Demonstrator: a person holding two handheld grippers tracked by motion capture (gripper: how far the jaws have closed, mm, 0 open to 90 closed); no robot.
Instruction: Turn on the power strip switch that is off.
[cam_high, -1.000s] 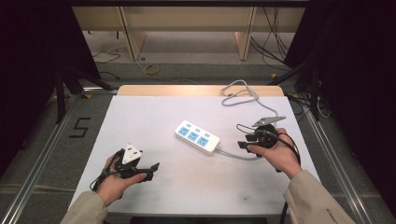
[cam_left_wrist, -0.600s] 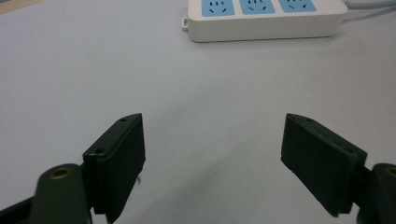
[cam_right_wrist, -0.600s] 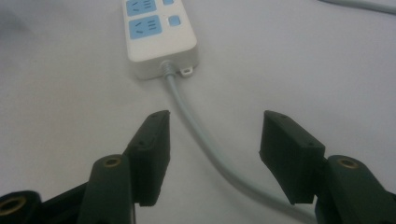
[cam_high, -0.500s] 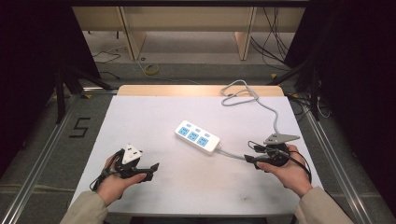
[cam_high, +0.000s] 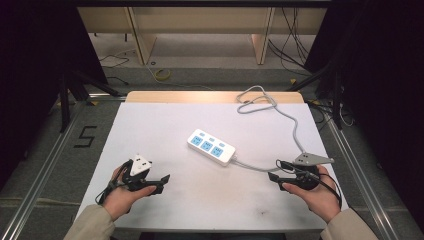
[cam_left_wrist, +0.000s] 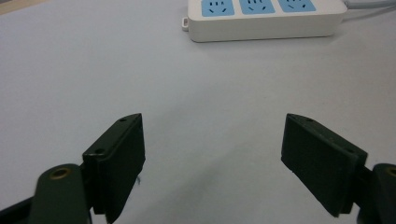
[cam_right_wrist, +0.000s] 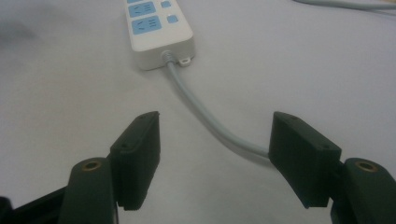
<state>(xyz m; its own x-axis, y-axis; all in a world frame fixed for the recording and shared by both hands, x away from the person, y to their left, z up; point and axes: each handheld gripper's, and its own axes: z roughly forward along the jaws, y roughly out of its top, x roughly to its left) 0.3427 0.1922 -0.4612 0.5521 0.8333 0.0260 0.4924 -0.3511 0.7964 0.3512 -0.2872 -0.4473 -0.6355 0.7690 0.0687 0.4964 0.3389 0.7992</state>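
Two grippers sit at the near edge of the white table (cam_high: 165, 130), one in each of our hands. Our left gripper (cam_high: 161, 181) rests low at the near left, its black jaws spread wide with nothing between them; in the left gripper view (cam_left_wrist: 212, 161) we see only bare tabletop in the gap. Our right gripper (cam_high: 276, 170) is at the near right, with its grey three-cornered plate on top. Its jaws have just been opening and now stand wide apart. In the right gripper view (cam_right_wrist: 215, 154) the grey cable (cam_right_wrist: 205, 116) runs across the table between the two jaws and passes behind the right-hand one, so we cannot tell whether it touches that pad; the other pad stands clear of it, so nothing is pinched.

Farther out, near the middle of the table, lies the white power strip (cam_high: 212, 147), flat and set at a slant, its blue sockets facing up. The cable leaves its end nearest our right gripper, runs to a point just beside that gripper, then runs back along the right side of the table and ends in a loose coil at the far edge. Beyond the table we see a grey floor (cam_high: 210, 75) with a yellow ring (cam_high: 161, 75) and the legs of wooden furniture (cam_high: 140, 35).
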